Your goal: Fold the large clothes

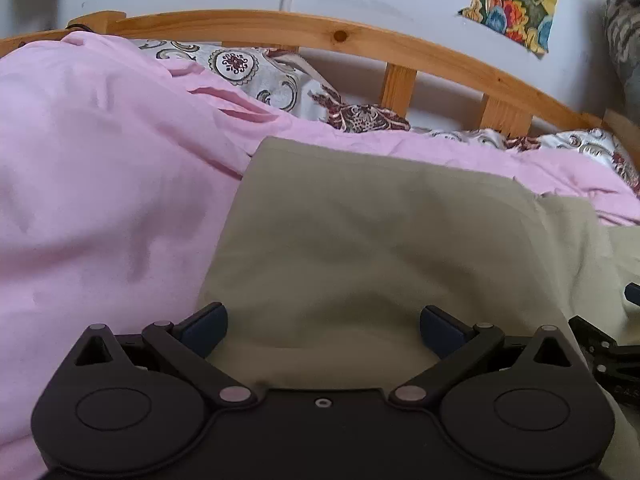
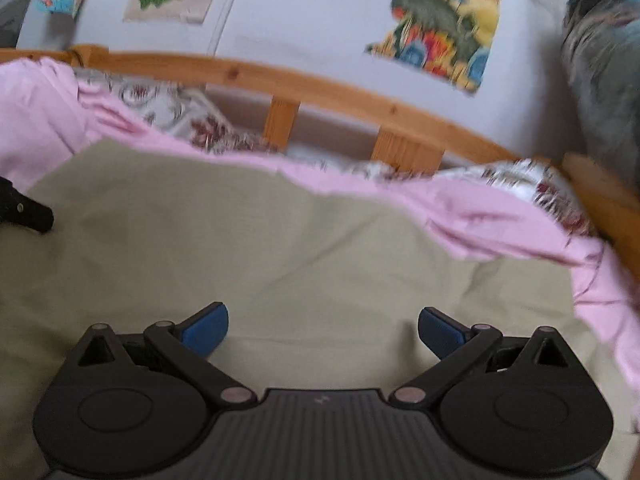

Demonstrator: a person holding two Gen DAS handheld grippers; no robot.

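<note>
Left wrist view: we are holding our left gripper (image 1: 323, 332), jaws spread wide and empty, above the flat olive-green cotton garment (image 1: 372, 240) lying folded on the pink bedsheet (image 1: 92, 184), presumably ready for another fold. Right wrist view: our right gripper (image 2: 323, 332) is likewise gaping, hovering over that garment's spread side.

The garment (image 1: 380, 240) is plain khaki-olive. The sheet (image 1: 100, 180) beneath it is pale pink. The pillow (image 1: 256, 70) is white with dark red and grey ornamental medallions. The bed rail (image 1: 320, 28) is honey-coloured knotty pine. Gripper pads (image 2: 206, 330) are blue on black bodies.
</note>
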